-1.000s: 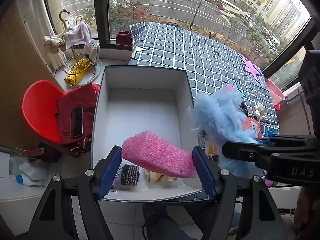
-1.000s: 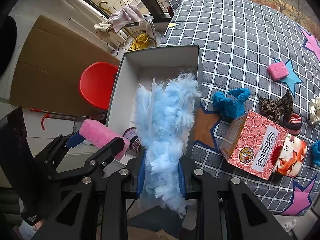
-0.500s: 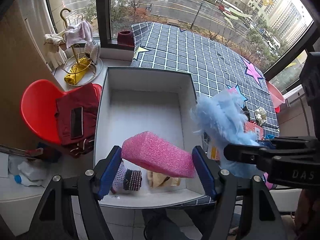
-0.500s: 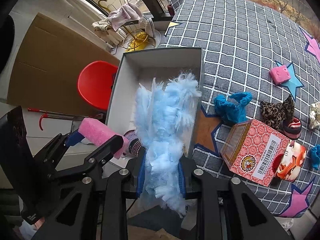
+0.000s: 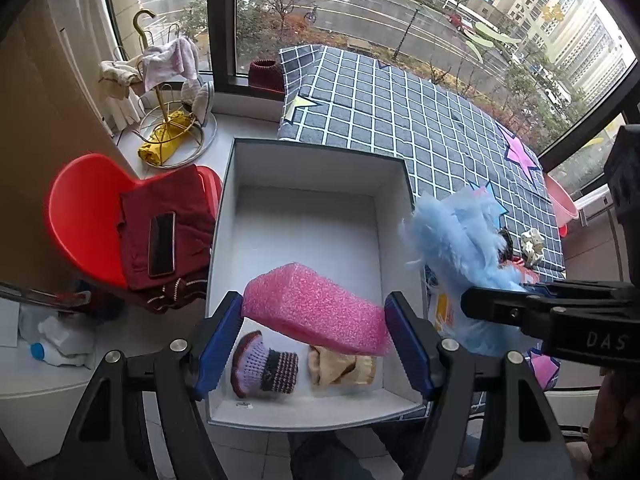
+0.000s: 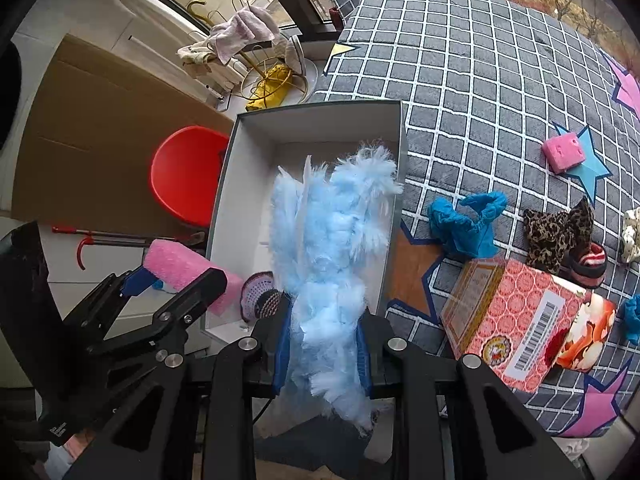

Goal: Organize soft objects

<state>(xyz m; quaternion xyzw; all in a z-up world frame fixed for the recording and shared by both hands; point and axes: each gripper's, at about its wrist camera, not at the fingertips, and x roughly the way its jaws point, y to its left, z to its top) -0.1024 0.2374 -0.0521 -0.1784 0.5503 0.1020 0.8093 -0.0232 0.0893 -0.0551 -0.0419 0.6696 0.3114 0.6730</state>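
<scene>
My left gripper is shut on a pink foam block, held above the near end of a white open box. Inside the box, under the block, lie a knitted purple sock and a tan cloth. My right gripper is shut on a fluffy light-blue feathery piece, held over the box's right wall. The same blue piece shows at the right of the left wrist view. The left gripper with the pink block appears at the left of the right wrist view.
On the grey checked cloth lie a teal cloth, a small pink block, a leopard-print piece and a red patterned carton. A red chair with a dark red garment and phone stands left of the box.
The left gripper with the pink block has shifted slightly back toward the box's near end, so the knitted sock and tan cloth show more fully. The right gripper stays put.
</scene>
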